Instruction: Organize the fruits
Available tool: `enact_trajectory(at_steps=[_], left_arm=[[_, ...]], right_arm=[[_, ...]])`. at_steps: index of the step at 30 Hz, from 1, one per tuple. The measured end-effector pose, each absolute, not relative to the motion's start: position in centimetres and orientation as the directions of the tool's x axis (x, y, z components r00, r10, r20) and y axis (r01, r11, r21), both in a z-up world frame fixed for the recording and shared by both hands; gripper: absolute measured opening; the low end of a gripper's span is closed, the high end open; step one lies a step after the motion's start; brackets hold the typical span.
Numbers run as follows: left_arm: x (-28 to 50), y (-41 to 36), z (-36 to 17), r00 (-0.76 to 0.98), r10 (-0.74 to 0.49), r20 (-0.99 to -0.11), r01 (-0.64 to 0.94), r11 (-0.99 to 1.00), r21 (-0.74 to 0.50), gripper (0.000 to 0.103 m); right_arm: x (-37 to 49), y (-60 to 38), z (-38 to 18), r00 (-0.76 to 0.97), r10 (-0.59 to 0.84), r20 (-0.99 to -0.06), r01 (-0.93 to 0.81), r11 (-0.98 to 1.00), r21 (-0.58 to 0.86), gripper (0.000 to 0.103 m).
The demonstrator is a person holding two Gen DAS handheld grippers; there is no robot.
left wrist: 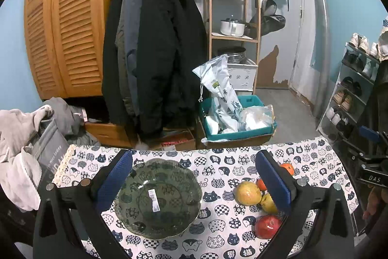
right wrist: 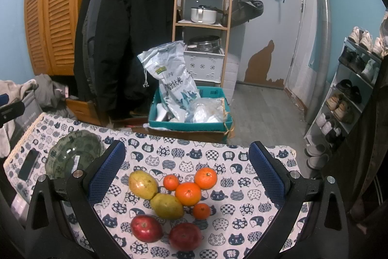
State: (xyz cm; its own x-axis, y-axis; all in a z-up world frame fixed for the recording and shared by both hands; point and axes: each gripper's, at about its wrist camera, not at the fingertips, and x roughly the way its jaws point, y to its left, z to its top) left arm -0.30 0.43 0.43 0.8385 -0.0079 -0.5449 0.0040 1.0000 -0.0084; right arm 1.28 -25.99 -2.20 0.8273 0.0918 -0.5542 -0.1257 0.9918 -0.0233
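A green glass bowl sits empty on the cat-print tablecloth, between the fingers of my open left gripper. It also shows at the left of the right wrist view. To its right lie the fruits. My open right gripper hovers over them: two yellow pears, two red apples, and several oranges of different sizes. In the left wrist view a pear and an apple show beside the right finger.
A black phone lies on the table left of the bowl. Beyond the far table edge stand a teal box with a rice bag, hanging coats, a wooden shelf and a shoe rack.
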Motion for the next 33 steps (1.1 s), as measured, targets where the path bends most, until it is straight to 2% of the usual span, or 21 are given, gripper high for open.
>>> enact_trajectory(at_steps=[33], left_arm=[[-0.28,0.77,0.25,0.838,-0.013,-0.546,0.004,1.0,-0.017,0.102]], right_arm=[[1.27,-25.53,-2.7,0.826,0.091,-0.556,-0.129,0.991,-0.029,0.1]])
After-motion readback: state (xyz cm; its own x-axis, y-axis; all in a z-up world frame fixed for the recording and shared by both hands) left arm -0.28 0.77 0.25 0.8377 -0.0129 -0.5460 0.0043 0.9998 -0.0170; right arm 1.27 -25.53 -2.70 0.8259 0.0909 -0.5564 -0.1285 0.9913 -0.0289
